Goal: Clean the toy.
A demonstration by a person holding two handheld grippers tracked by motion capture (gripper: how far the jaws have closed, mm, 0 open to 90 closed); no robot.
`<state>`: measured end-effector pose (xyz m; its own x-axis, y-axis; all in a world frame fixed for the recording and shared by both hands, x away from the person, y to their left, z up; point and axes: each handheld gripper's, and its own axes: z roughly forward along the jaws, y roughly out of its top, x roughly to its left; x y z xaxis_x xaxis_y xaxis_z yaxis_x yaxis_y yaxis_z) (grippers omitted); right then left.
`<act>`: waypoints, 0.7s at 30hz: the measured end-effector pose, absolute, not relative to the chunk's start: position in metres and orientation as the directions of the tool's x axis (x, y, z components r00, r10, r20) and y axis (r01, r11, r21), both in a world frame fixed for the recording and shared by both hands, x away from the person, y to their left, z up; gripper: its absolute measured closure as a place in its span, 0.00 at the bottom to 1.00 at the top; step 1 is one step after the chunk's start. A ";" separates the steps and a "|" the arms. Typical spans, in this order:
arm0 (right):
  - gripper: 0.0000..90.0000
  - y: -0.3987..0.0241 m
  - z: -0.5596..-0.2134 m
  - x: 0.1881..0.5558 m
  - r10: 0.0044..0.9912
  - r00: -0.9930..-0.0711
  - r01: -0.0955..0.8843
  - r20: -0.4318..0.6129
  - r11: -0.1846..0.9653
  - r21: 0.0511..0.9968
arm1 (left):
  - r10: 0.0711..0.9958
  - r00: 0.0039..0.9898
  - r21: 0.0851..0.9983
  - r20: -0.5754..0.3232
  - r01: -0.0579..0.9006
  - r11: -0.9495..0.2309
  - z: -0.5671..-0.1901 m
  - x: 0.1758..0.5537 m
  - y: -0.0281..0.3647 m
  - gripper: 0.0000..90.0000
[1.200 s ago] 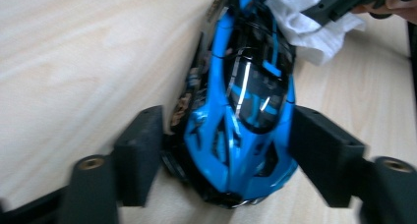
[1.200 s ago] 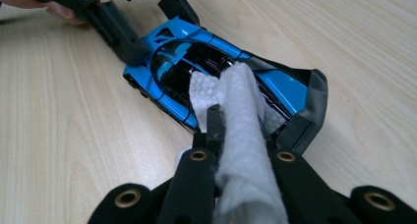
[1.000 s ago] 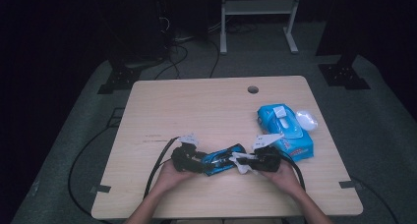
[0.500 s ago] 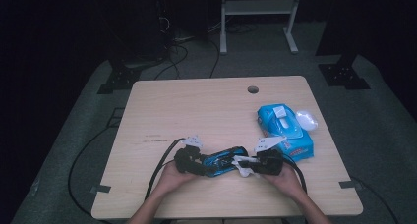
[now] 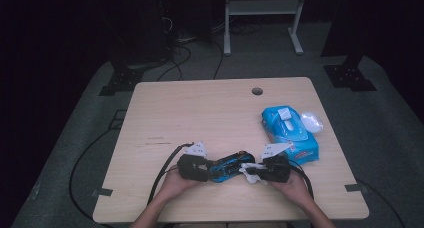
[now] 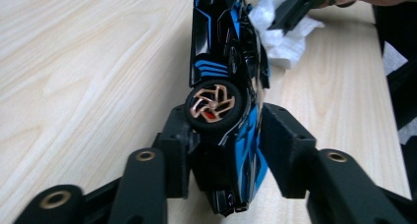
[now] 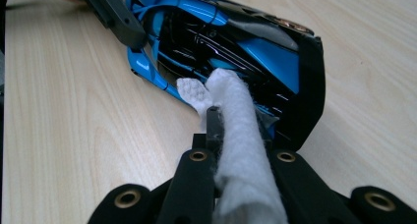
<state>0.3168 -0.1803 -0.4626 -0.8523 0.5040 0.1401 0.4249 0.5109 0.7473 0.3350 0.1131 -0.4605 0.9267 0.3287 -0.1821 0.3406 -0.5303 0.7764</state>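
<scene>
A blue and black toy car [image 5: 227, 167] lies near the table's front edge between both grippers. In the left gripper view the car [image 6: 221, 52] is tipped on its side with a copper-spoked wheel [image 6: 214, 103] facing up. My left gripper [image 6: 226, 145] has just been closing and its pads now press the car's end. My right gripper [image 7: 236, 130] is shut on a white wipe [image 7: 241, 150], whose tip touches the car's [image 7: 236, 42] dark body. From above, the left gripper [image 5: 207, 170] and right gripper [image 5: 252, 172] point at each other.
A blue pack of wipes [image 5: 290, 130] sits on the wooden table [image 5: 200, 113] at the right, with a white crumpled piece [image 5: 311, 122] beside it. A cable hole [image 5: 257, 91] is at the back. Black cables [image 5: 167, 165] trail off the front left.
The left gripper's jaws have closed in onto the toy car. Both hands stay in nearly the same place, and the wipe remains in the right gripper against the car.
</scene>
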 end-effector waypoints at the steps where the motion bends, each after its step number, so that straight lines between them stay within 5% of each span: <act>1: 0.94 -0.181 -0.462 0.316 0.507 -0.850 0.430 0.144 0.510 0.745 | 0.322 0.931 0.781 -0.171 0.327 -0.532 -0.459 0.334 0.112 0.65; 5: 0.94 -0.182 -0.463 0.313 0.504 -0.852 0.433 0.141 0.525 0.733 | 0.312 0.941 0.798 -0.133 0.288 -0.529 -0.456 0.332 0.113 0.74; 15: 0.94 -0.179 -0.438 0.304 0.477 -0.866 0.388 0.151 0.450 0.804 | 0.327 0.945 0.823 0.011 0.177 -0.539 -0.453 0.325 0.110 0.74; 21: 0.94 -0.156 -0.413 0.316 0.506 -0.859 0.344 0.077 0.459 0.819 | 0.358 0.933 0.829 0.011 0.192 -0.526 -0.457 0.331 0.113 0.75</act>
<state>0.3162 -0.1562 -0.4128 -0.8589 0.5063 0.0772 0.3443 0.4591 0.8190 0.3307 0.1135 -0.4573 0.9335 0.3584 0.0114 0.1919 -0.5261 0.8285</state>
